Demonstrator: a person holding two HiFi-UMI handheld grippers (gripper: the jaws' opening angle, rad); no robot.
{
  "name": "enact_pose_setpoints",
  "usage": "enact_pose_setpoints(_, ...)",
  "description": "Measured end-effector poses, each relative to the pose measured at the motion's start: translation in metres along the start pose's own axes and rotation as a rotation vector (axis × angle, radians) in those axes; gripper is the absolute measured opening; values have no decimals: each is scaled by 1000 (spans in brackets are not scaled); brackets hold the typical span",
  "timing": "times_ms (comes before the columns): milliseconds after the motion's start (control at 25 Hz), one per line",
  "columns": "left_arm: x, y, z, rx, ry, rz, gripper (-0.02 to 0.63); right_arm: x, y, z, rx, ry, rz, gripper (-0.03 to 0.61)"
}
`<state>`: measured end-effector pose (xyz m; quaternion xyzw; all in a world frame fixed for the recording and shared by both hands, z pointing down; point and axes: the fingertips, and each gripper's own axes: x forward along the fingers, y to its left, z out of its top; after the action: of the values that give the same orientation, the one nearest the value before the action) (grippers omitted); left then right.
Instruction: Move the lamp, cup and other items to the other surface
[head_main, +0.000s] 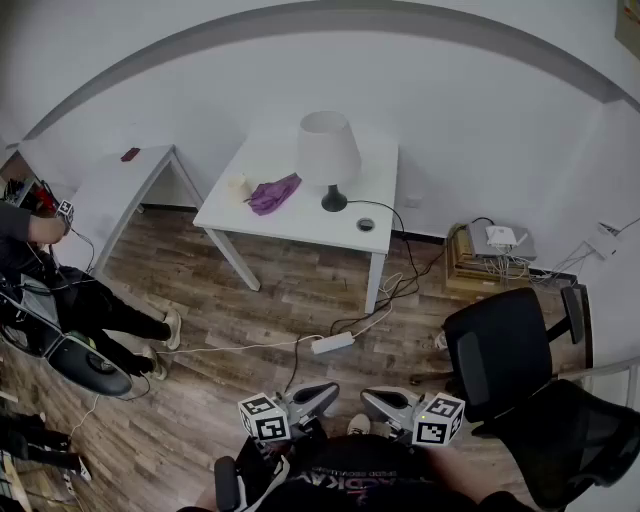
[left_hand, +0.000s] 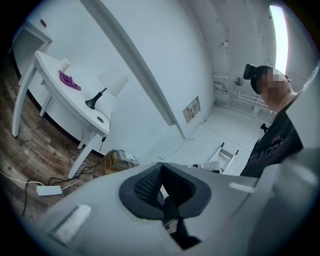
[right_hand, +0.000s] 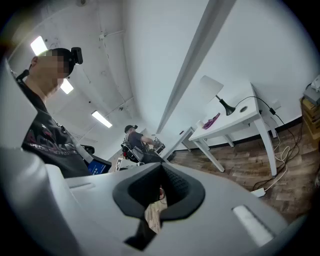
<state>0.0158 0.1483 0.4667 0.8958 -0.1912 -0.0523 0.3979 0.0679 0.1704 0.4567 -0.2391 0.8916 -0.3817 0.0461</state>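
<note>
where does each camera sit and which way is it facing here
Head view: on the person's head, looking down at the white square table and wood floor; left gripper and right gripper show at bottom.
Left gripper view: on that gripper, along its shut jaws; the person's torso at right.
Right gripper view: likewise; torso at left.
Shared: the table with its white-shaded black-based lamp.

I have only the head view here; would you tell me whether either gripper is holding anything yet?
Observer: No. The left gripper view shows the left gripper with its jaws closed together and nothing between them.
Operator: Thank you. And the right one?
Observer: The right gripper view shows the right gripper shut and empty as well.
</note>
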Motion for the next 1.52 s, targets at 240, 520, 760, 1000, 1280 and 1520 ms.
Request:
enact_pose_setpoints(240, 4, 0, -1, -2, 0, 4, -5, -4, -3, 0, -3, 1, -5, -3)
enact_pose_setpoints(520, 8, -2, -2, -3, 0, 0, -5, -7, -4, -2, -7, 4, -5, -3)
enact_pose_setpoints(760, 10, -2, -5, -6, 5, -3, -5, -10, -5, -1, -14, -1, -4, -3)
enact_pose_setpoints(1000, 11, -5, -10, -18, 9, -11, -5, -12, 3, 1, -36, -10, 30, 0)
enact_pose_setpoints(1280, 11, -13, -15, -10, 30, -22, -5, -15, 2, 0, -27, -18, 30, 0)
enact_pose_setpoints(1520, 4, -12, -13, -8, 28, -22, -5, -10, 6, 5, -10, -27, 32, 0)
